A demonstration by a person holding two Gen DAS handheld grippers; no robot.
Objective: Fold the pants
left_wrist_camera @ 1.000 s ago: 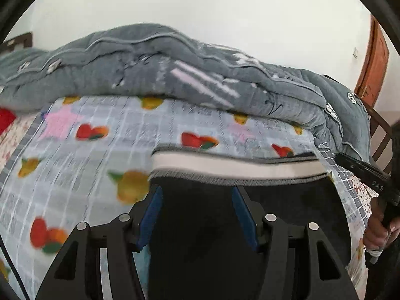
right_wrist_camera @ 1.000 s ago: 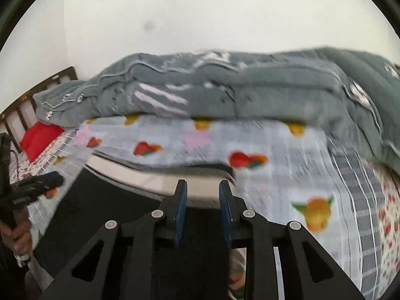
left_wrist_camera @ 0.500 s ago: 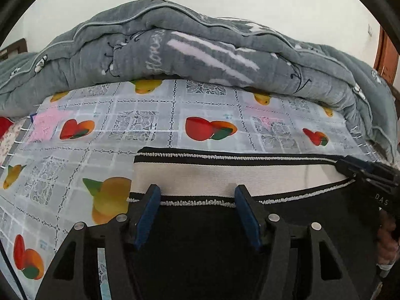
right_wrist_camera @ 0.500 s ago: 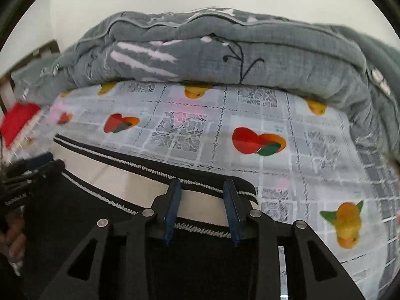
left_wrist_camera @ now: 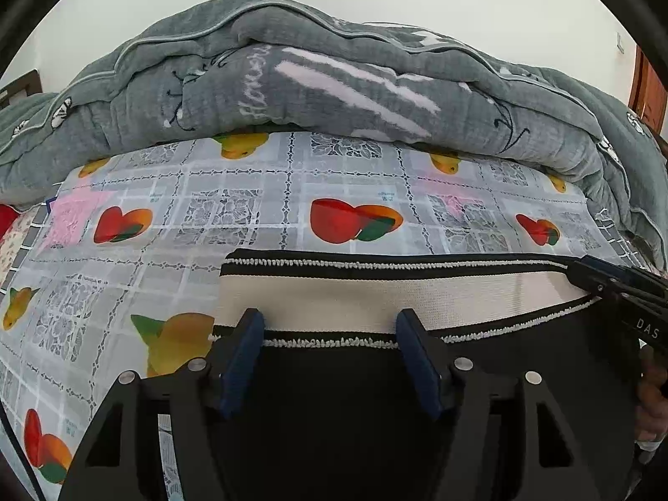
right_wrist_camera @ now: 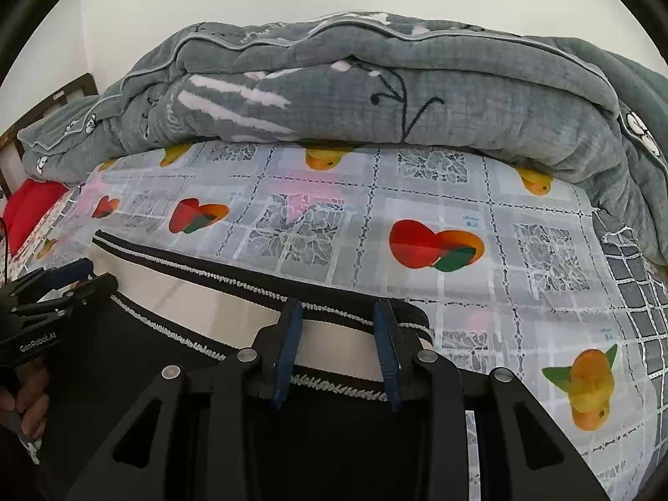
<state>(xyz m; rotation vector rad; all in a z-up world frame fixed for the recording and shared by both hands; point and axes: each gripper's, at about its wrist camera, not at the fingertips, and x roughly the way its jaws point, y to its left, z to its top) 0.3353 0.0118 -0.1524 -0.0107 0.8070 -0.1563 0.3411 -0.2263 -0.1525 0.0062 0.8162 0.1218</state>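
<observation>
Black pants (left_wrist_camera: 334,409) with a cream waistband (left_wrist_camera: 375,300) edged in black and white lie flat on the bed, waistband toward the quilt. My left gripper (left_wrist_camera: 330,325) is open, its blue pads over the left part of the waistband's lower edge. My right gripper (right_wrist_camera: 338,317) is open over the waistband's (right_wrist_camera: 234,313) right end. Each gripper shows in the other's view: the right one (left_wrist_camera: 613,284) at the waistband's right end, the left one (right_wrist_camera: 58,288) at the left.
A fruit-print sheet (left_wrist_camera: 259,208) covers the bed. A bulky grey quilt (left_wrist_camera: 334,87) is piled along the far side, also seen from the right wrist (right_wrist_camera: 375,83). A red pillow (right_wrist_camera: 29,204) lies far left. A wooden door (left_wrist_camera: 647,92) stands at right.
Both grippers came down and forward to the waistband, which went from raised to lying flat on the sheet. The right gripper's jaws have widened.
</observation>
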